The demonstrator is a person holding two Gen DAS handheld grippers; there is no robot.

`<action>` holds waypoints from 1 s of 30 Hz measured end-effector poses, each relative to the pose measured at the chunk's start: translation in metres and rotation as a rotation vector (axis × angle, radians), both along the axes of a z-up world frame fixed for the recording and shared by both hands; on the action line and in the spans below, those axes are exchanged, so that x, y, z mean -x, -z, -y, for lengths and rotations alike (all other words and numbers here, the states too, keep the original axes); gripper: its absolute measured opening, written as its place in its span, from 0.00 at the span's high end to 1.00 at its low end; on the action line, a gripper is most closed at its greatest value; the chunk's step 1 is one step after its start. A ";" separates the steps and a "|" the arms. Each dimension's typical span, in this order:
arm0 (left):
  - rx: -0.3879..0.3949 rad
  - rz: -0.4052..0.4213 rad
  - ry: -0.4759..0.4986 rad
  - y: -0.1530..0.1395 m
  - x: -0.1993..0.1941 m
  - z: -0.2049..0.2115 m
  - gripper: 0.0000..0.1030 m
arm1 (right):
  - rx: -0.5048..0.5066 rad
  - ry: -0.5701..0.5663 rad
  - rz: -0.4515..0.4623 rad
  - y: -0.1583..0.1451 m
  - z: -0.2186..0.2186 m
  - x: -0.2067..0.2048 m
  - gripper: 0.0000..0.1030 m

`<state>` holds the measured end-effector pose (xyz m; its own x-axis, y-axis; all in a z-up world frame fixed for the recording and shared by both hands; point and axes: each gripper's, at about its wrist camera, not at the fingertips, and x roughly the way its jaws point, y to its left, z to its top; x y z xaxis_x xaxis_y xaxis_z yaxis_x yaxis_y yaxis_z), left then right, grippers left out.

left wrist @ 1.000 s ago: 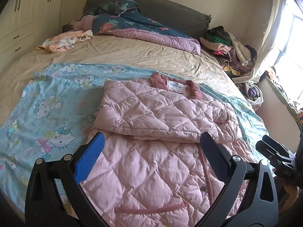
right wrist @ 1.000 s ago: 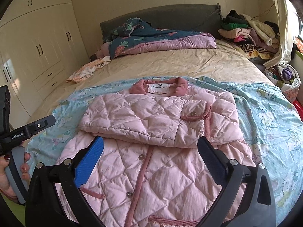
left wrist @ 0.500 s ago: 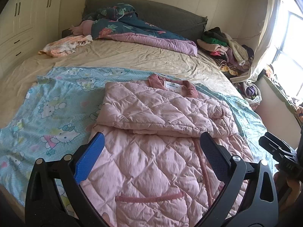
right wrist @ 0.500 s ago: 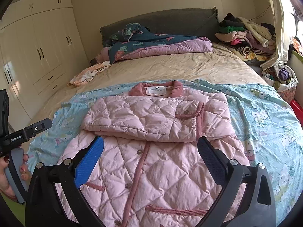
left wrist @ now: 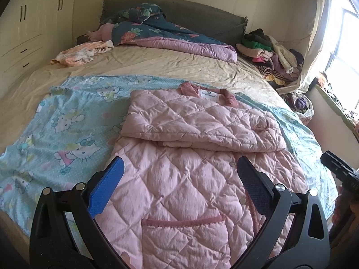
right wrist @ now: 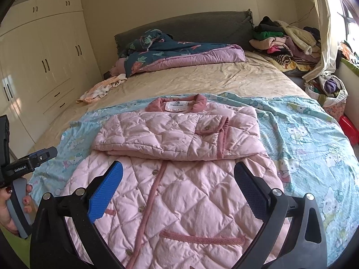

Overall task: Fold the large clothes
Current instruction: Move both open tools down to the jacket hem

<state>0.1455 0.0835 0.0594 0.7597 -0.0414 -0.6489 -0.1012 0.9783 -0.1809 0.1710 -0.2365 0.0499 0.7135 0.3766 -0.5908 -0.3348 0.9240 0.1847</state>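
A pink quilted jacket (left wrist: 188, 179) (right wrist: 179, 190) lies flat on a blue cartoon-print sheet (left wrist: 67, 130) (right wrist: 309, 139) on the bed. Both sleeves are folded across its chest, below the collar and white label (right wrist: 176, 106). My left gripper (left wrist: 179, 179) hovers open above the jacket's lower body, nothing between its fingers. My right gripper (right wrist: 177, 179) is also open over the buttoned front, above the hem pocket (right wrist: 202, 238). Each gripper's body shows at the edge of the other's view, the left one held by a hand (right wrist: 9, 204).
A beige bed sheet (left wrist: 157, 67) stretches back to a dark headboard (right wrist: 190, 27). Bunched quilts (left wrist: 168, 35), a small peach garment (left wrist: 83, 53) and a heap of clothes (right wrist: 285, 42) lie at the far end. Wardrobes (right wrist: 44, 62) stand at left, a basket (right wrist: 329, 92) at right.
Both grippers have drawn back and lifted a little from the jacket, so more of its hem and pockets shows. The jacket has not moved and both jaws stayed open.
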 end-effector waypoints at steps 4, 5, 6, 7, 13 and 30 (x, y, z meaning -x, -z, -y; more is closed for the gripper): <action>-0.015 -0.004 -0.003 0.007 0.006 0.000 0.08 | 0.010 0.011 0.000 0.003 0.009 0.006 0.04; -0.015 -0.006 -0.005 0.008 0.007 0.000 0.08 | 0.011 0.014 0.000 0.004 0.010 0.007 0.04; -0.012 -0.007 -0.006 0.011 0.010 0.000 0.08 | 0.012 0.016 -0.001 0.005 0.012 0.009 0.04; -0.010 -0.009 -0.007 0.014 0.011 0.000 0.08 | 0.014 0.019 0.000 0.007 0.014 0.010 0.04; -0.013 -0.030 -0.013 0.030 0.020 0.000 0.08 | 0.025 0.034 -0.020 0.020 0.025 0.018 0.04; -0.059 -0.093 -0.008 0.066 0.039 0.002 0.08 | 0.072 0.058 -0.074 0.052 0.046 0.038 0.04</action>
